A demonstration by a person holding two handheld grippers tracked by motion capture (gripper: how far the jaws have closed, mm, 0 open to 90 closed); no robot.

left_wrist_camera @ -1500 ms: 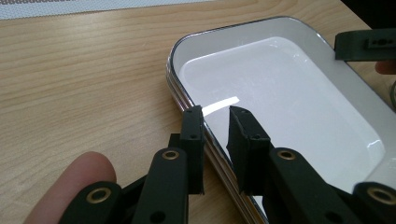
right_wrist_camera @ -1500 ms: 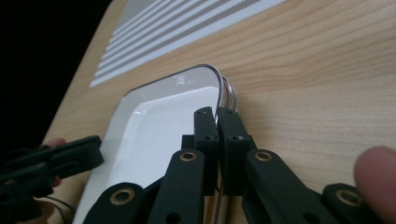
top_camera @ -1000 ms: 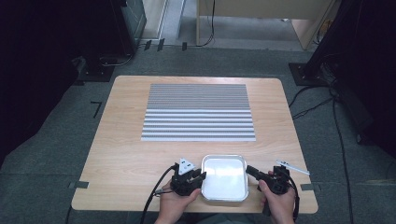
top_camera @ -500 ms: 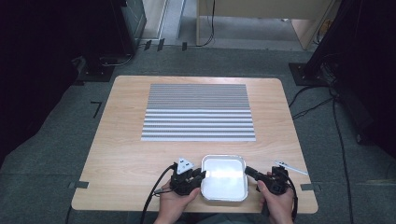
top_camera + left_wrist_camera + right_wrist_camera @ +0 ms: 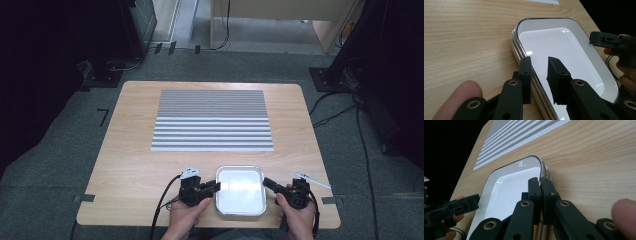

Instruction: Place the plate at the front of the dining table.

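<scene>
A white rectangular tray (image 5: 240,192) with a thin metal rim lies empty near the table's front edge, between both hands. My left gripper (image 5: 214,187) is at its left side. In the left gripper view this gripper (image 5: 540,61) is open and straddles the tray's rim (image 5: 517,47), one jaw outside and one over the white inside. My right gripper (image 5: 268,183) is at the tray's right side. In the right gripper view it (image 5: 540,181) is shut on the tray's rim (image 5: 543,167).
A grey and white striped mat (image 5: 213,120) covers the middle and far part of the wooden table (image 5: 135,165). Cables trail from both grippers off the front edge. Dark floor, cables and stands surround the table.
</scene>
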